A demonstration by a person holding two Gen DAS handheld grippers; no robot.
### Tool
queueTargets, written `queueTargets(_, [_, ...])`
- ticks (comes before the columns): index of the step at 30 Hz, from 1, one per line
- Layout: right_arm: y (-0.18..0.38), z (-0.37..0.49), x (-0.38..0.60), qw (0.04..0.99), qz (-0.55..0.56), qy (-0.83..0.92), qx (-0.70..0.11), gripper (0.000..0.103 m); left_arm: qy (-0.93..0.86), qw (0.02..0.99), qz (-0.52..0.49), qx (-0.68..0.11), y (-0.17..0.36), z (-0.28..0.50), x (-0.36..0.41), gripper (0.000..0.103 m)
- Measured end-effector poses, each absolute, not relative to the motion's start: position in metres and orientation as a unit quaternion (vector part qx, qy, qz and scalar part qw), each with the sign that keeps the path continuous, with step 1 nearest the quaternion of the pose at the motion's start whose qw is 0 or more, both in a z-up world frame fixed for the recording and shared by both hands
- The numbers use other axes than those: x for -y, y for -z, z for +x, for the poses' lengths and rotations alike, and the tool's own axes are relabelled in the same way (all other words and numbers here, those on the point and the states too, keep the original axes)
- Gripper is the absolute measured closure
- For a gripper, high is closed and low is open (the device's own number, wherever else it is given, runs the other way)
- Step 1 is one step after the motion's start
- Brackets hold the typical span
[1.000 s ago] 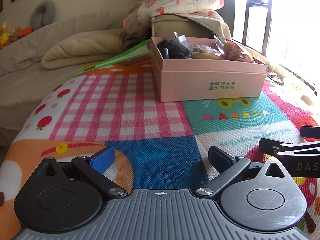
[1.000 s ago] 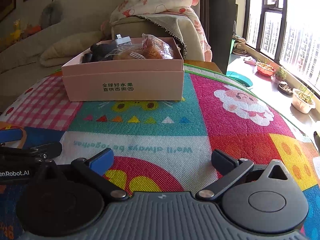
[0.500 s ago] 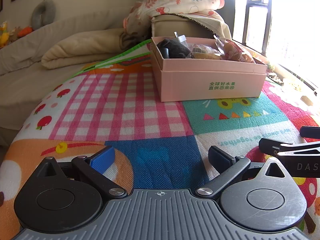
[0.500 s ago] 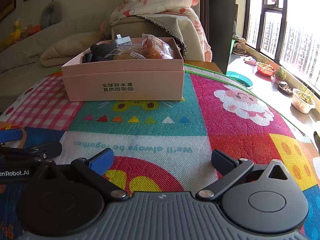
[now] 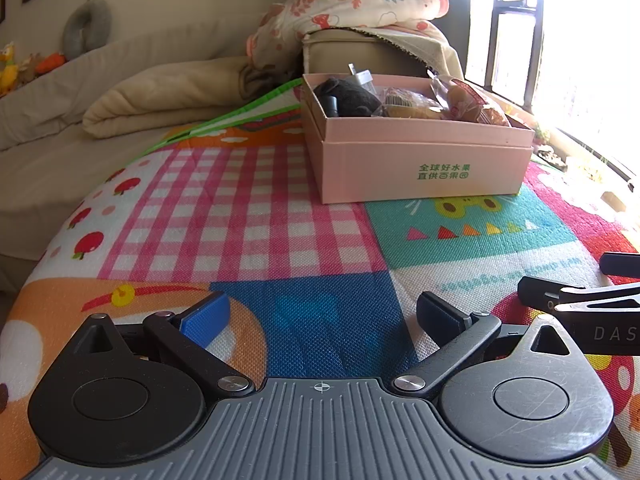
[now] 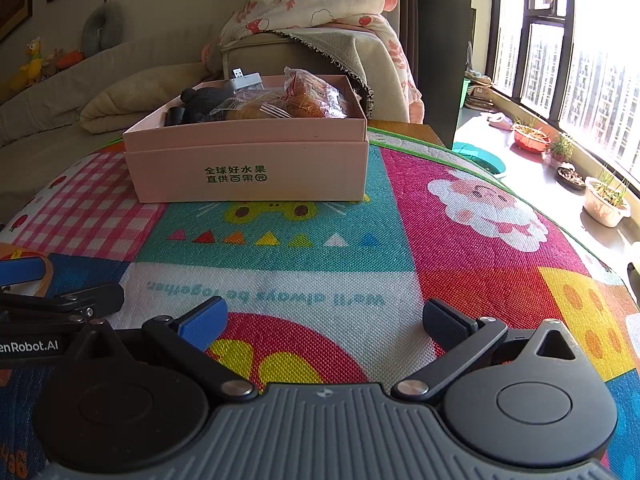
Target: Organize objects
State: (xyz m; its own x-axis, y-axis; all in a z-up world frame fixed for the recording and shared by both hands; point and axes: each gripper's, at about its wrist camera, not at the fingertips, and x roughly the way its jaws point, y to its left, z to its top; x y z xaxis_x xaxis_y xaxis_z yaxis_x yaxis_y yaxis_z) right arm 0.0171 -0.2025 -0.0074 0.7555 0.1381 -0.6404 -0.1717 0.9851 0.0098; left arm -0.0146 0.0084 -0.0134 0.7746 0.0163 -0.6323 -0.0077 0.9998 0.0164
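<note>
- At the bottom of the left wrist view, the left claw [image 5: 322, 314] sits low over a colourful mat [image 5: 248, 220], its two fingers spread wide with nothing between them.
- One finger carries a blue pad [image 5: 206, 318] at lower left; the other finger is black at lower right. Whether the tips touch the mat cannot be told.
- At the right edge of that same view, part of the right claw [image 5: 576, 300] shows, just beside the left one.
- At the bottom of the right wrist view, the right claw [image 6: 324, 320] is likewise spread wide and empty, above a red and yellow patch of the mat [image 6: 460, 240].
- At the left edge of the right wrist view, the left claw [image 6: 60, 300] shows as dark bars with a blue tip.
- Toward the upper middle of both views, a pink box [image 5: 420, 160] stands on the mat, well apart from both claws, with green print on its near side.
- Inside the box lie a dark plush item [image 5: 350, 98], wrapped bread [image 5: 464, 104] and a small grey item [image 6: 244, 80] at the back.
- Behind the box, a flowered blanket [image 6: 316, 4] lies draped over a beige seat.
- At upper left, a folded cream quilt [image 5: 160, 100] rests on a sofa.
- Along the right side of the right wrist view, plant pots [image 6: 604, 200] line a sunny window sill.
</note>
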Motion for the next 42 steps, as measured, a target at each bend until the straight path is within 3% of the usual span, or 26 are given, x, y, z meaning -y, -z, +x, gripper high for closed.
queueTargets(42, [0.0082, 0.0176, 0.2025, 0.937, -0.025, -0.083, -0.339, 0.0, -0.004, 0.942, 0.0, -0.336, 0.0133, -0.0147, -0.0101, 0.0])
